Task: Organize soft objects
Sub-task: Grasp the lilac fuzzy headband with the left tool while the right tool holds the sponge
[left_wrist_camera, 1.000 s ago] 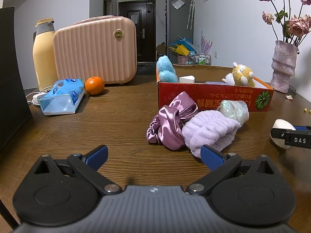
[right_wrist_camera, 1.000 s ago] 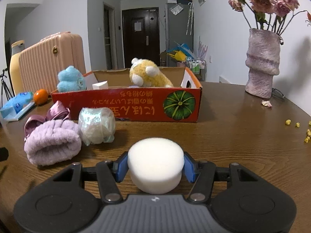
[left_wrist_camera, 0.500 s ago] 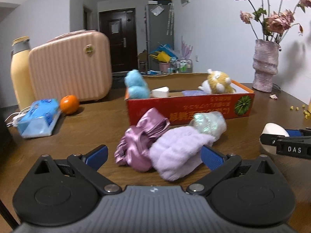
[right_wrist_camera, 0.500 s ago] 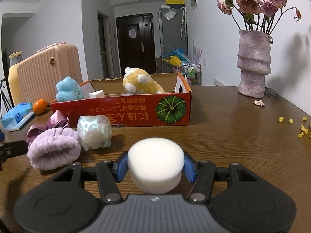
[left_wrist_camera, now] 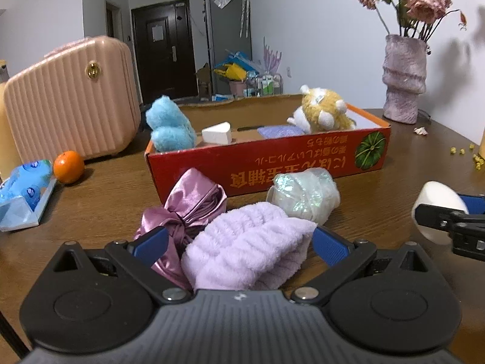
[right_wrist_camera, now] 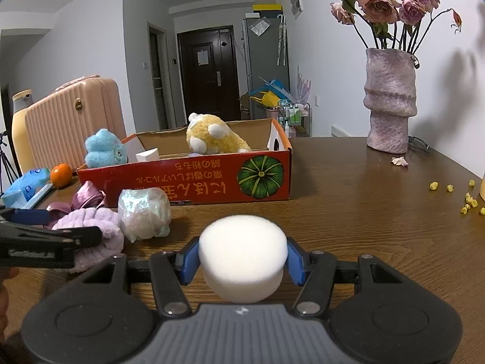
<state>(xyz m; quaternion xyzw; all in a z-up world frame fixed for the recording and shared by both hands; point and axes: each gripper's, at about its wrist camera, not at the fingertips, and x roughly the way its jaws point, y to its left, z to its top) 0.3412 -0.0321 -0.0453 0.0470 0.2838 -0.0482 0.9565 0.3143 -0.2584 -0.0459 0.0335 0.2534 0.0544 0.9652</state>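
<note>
- Left gripper [left_wrist_camera: 239, 244]: jaws spread wide, straddling the lilac fluffy headband [left_wrist_camera: 247, 251] and part of the purple satin scrunchie [left_wrist_camera: 185, 209]; nothing is grasped yet, and whether the blue pads touch the fabric cannot be told
- Right gripper [right_wrist_camera: 242, 259]: jaws clenched on the white round sponge [right_wrist_camera: 242, 257], held above the counter [right_wrist_camera: 348, 200] in front of the red cardboard box [right_wrist_camera: 188, 179]
- Done, as judged from the layout: the blue plush toy [left_wrist_camera: 169, 129], the yellow plush toy [left_wrist_camera: 324, 115], a white wedge sponge [left_wrist_camera: 216, 133] and a flat lilac cloth [left_wrist_camera: 280, 130] already lie inside the box
- Left to do, as judged: the sponge in the right jaws, the headband, the scrunchie and the iridescent wrapped bundle [left_wrist_camera: 306, 192] remain outside, just in front of the box wall; roughly half the soft items appear sorted
- Likely current step: the left gripper is set to close on the headband while the right one carries the sponge toward the box
- Not part of the sorting, by appearance: orange [left_wrist_camera: 68, 166], tissue pack [left_wrist_camera: 25, 192], pink suitcase [left_wrist_camera: 69, 100], vase [right_wrist_camera: 391, 100]
- Hidden or unclear: the box floor behind its near wall is hidden in both views; the lower part of the headband is covered by the gripper body; the bundle's contents cannot be identified; the scrunchie and headband overlap, so one closure might catch both
</note>
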